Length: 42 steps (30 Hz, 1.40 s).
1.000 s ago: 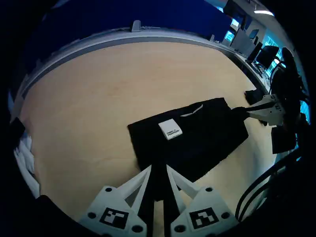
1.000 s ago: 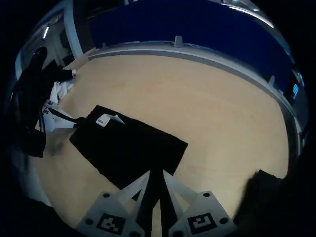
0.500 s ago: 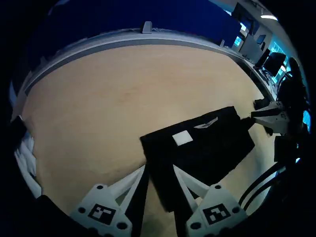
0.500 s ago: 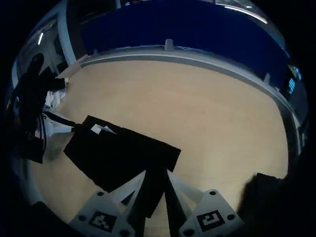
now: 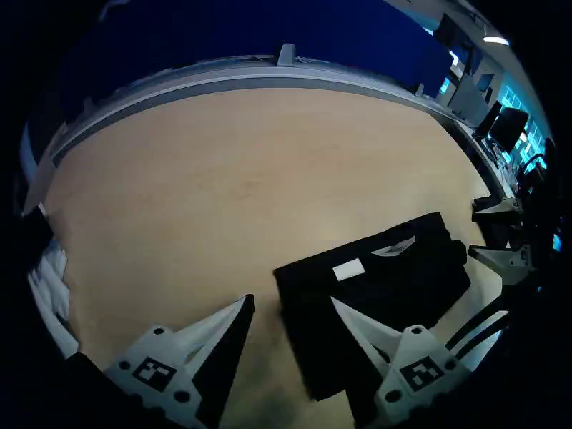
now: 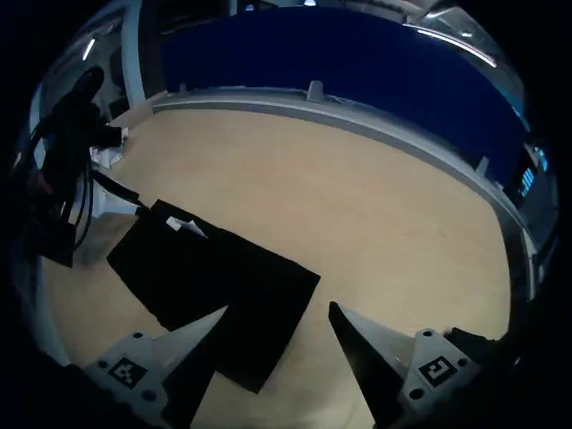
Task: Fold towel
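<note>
- I am holding my white two-finger left gripper (image 5: 289,313) spread wide and gripping nothing. Its fingers are framing one short end of the black rectangular cloth towel (image 5: 379,286).
- I am holding my white right gripper (image 6: 279,309) open and empty too, hanging at the opposite short end.
- The towel is lying flat and already folded on the pale wooden tabletop (image 5: 214,179), between my two grippers and well apart from the blue partition panel (image 5: 250,36) behind the table.
- Its long axis is running from one gripper to the other. In the left gripper view it is slanting from lower left up to the right.
- A small white tag (image 5: 348,269) is lying on the top layer, near the far long edge.
- I am judging that I am between folds, with another fold waiting.
- To do that fold well, I am thinking of taking a corner at each end, coming in low and pinching every layer.
- I would be lifting both corners level and together, keeping the edge taut, and laying it square on the opposite edge so nothing bunches.
</note>
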Available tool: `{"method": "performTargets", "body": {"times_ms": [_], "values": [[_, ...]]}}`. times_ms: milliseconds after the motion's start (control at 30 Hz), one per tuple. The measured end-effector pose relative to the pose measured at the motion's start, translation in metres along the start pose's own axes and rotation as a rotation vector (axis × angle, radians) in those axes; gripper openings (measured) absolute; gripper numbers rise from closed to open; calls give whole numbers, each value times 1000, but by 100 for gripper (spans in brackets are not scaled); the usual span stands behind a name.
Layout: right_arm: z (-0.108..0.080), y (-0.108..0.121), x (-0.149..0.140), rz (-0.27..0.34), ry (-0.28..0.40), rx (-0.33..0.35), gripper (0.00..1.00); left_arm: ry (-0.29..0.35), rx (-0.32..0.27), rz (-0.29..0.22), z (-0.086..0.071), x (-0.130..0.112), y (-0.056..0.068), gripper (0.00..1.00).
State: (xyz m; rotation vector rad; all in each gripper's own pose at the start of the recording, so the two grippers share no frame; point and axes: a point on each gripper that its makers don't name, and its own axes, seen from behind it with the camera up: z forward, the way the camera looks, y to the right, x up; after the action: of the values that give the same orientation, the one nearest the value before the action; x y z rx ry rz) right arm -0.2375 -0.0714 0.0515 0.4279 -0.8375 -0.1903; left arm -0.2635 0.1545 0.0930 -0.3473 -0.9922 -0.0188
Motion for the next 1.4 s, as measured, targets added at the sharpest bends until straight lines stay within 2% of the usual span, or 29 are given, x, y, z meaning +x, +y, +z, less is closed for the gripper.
{"method": "performTargets", "body": {"times_ms": [100,200,367,600,800,1100,1400], "values": [[0,-1,-3,-3,-2,5,99,2,6,-12,2,4,-2,96],[1,-2,-4,9,1,11,100,5,8,-22,3,7,-2,97],[0,-1,-8,12,-1,14,100,22,32,-9,2,12,-9,96],[-3,-1,-18,-14,-13,11,100,39,52,26,-15,8,-17,96],[-4,-11,-22,-18,-13,33,100,44,70,12,-36,-10,-24,96],[-6,-35,-15,-34,-8,80,100,44,105,-59,-64,-50,-40,96],[2,-79,-9,-71,-18,154,100,53,156,-144,-93,-89,-66,96]]}}
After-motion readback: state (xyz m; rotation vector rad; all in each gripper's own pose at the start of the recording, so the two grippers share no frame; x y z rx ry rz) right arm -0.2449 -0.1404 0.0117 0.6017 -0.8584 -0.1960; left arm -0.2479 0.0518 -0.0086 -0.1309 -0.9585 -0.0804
